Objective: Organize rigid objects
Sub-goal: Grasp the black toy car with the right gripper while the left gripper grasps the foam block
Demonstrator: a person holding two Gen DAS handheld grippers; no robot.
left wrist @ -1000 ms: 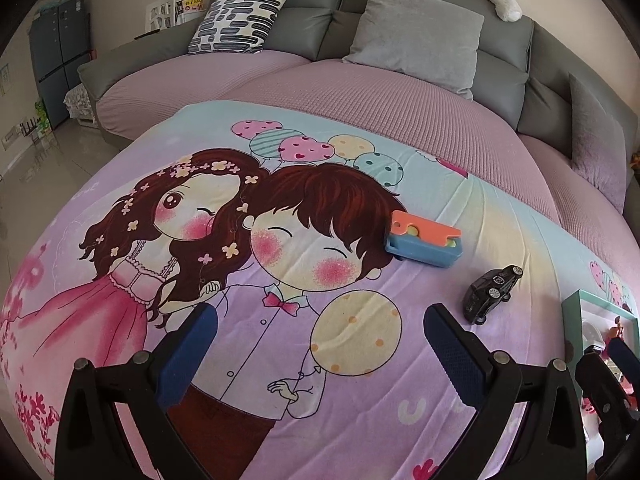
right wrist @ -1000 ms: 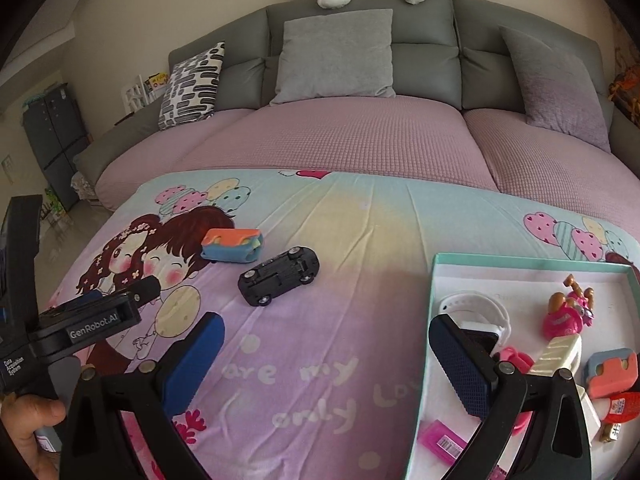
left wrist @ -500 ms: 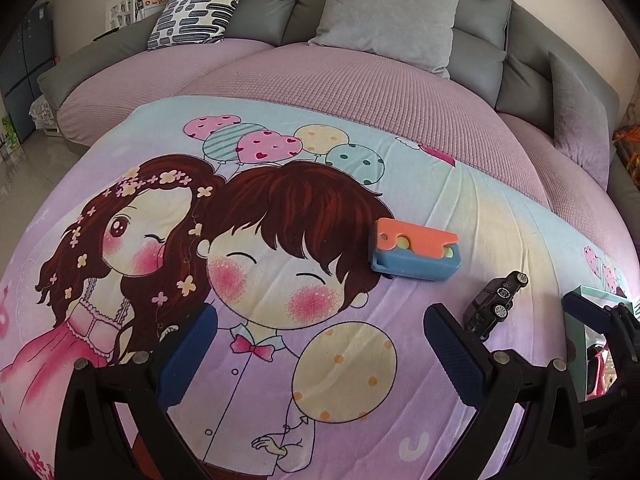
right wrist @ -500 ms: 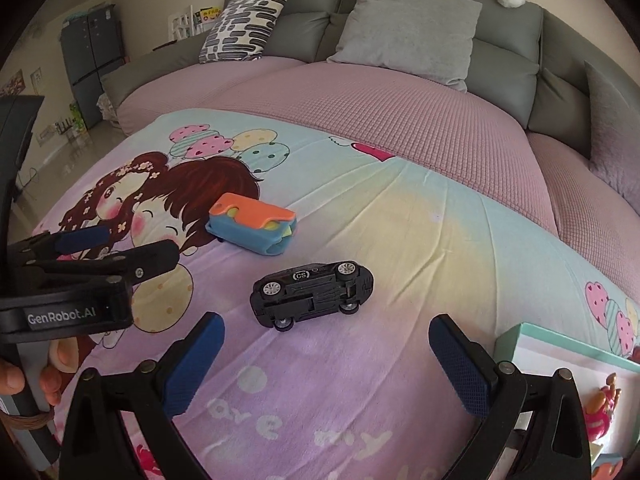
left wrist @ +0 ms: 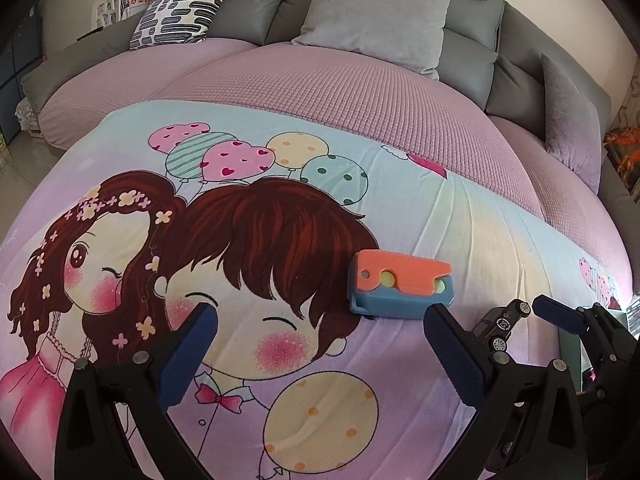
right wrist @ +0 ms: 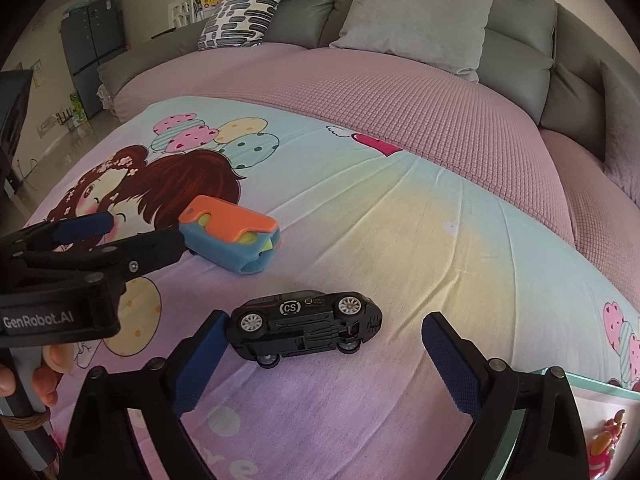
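A black toy car (right wrist: 304, 324) lies on its side on the cartoon-print blanket. My right gripper (right wrist: 324, 348) straddles it, jaws closing: the left pad (right wrist: 204, 356) sits right at the car's tail and the right pad (right wrist: 448, 360) is well off its nose. An orange and blue block toy (left wrist: 400, 288) rests just beyond my left gripper (left wrist: 320, 352), which is open with only blanket between its fingers. In the left wrist view the car (left wrist: 500, 322) shows past the right finger. In the right wrist view the block toy (right wrist: 228, 236) lies by the left gripper's (right wrist: 132, 232) tip.
A teal box's rim (right wrist: 580, 384) with small toys inside shows at the lower right. A grey sofa with cushions (right wrist: 416, 12) lies beyond a pink quilted cover (right wrist: 400, 104). A person's hand (right wrist: 40, 376) holds the left gripper's handle.
Both grippers have moved forward and down toward the toys. The right one swung left off the teal box, came around the car, and its jaws have narrowed a little.
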